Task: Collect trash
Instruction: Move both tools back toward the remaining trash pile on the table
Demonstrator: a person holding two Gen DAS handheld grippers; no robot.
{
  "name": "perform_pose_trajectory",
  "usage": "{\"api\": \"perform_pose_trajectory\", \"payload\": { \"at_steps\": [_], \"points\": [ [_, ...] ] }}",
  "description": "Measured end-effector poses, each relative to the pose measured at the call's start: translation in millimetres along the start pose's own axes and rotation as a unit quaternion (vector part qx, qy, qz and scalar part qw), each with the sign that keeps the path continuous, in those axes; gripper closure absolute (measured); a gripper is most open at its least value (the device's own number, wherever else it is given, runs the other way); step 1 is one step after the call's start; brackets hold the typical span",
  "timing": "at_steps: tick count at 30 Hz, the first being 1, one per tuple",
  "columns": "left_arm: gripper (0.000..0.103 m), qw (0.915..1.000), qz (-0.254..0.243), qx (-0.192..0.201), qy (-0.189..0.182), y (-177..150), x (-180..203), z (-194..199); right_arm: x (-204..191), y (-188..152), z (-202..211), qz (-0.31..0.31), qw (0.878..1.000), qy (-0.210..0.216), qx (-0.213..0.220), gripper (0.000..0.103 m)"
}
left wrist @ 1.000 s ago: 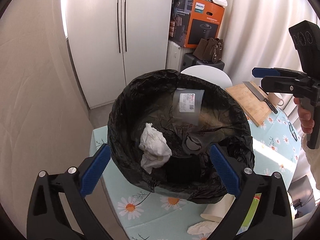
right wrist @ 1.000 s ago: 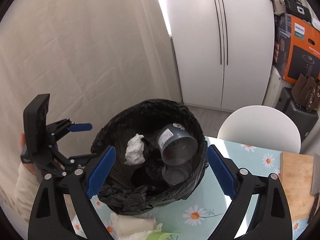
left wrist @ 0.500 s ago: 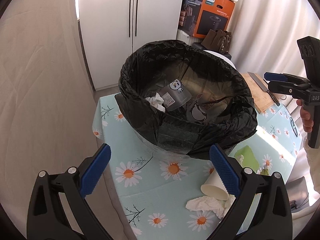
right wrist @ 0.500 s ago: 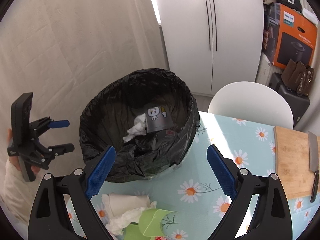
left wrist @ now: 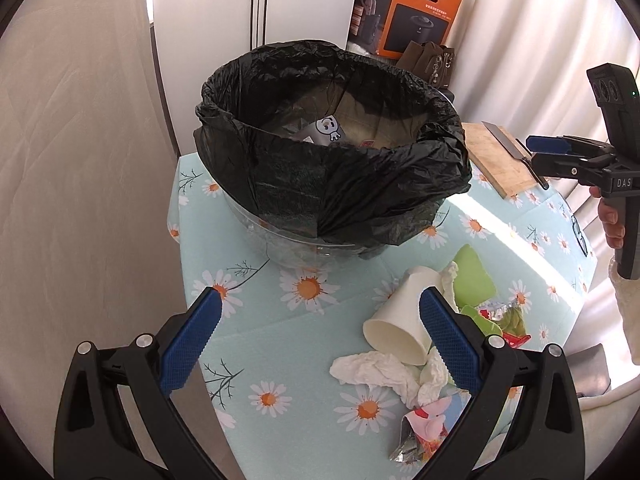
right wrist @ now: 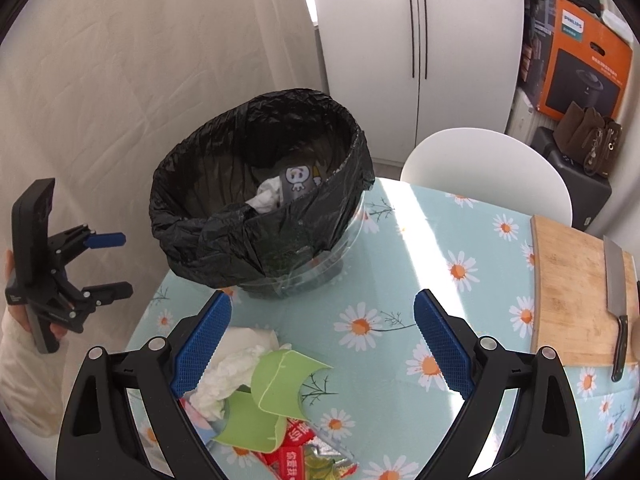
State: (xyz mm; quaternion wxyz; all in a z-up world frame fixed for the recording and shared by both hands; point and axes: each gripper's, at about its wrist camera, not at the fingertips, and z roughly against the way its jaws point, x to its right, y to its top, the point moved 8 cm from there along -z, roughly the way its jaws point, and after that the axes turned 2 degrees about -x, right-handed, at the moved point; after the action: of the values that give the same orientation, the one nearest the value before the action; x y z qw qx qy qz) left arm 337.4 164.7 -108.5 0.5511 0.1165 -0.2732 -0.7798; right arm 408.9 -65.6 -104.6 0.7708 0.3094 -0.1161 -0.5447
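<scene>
Both tools backed off black-lined clear plastic bin (left wrist: 332, 152) since a second ago. Left tool (left wrist: 320, 340) and right tool (right wrist: 320, 344) spread wide, empty. Drop looks done; white paper cup (left wrist: 400, 332) and crumpled white tissue (left wrist: 376, 372) lie just right of left tool on bench (left wrist: 280, 360), probably next.

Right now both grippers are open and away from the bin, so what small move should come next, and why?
Probably lower the left hand-held gripper onto the white paper cup lying on its side just ahead of it. Both the left and the right hand-held gripper are open and hold nothing, the bin already holds a cup and a tissue, and a pile of trash lies on the table.
</scene>
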Motion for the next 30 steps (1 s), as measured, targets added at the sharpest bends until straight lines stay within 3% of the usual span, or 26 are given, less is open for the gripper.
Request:
{"api": "perform_pose_trajectory", "payload": {
  "at_steps": [7, 21, 30],
  "points": [
    [0.006, 0.9991, 0.039, -0.019, -0.002, -25.5, 15.1, 5.6, 0.3, -26.2, 6.1, 0.016, 1.000, 0.007, -0.020, 0.015],
    [0.006, 0.9963, 0.057, -0.058, 0.028, -82.6, 51.1, 7.4, 9.6, -87.8, 5.3, 0.020, 0.997, 0.024, -0.065, 0.015],
    [0.006, 0.9939, 0.068, -0.083, 0.024, -125.1, 69.2, -6.5, 10.7, -123.6, -13.7, 0.020, 0.996, 0.031, -0.086, 0.015]
  ]
}}
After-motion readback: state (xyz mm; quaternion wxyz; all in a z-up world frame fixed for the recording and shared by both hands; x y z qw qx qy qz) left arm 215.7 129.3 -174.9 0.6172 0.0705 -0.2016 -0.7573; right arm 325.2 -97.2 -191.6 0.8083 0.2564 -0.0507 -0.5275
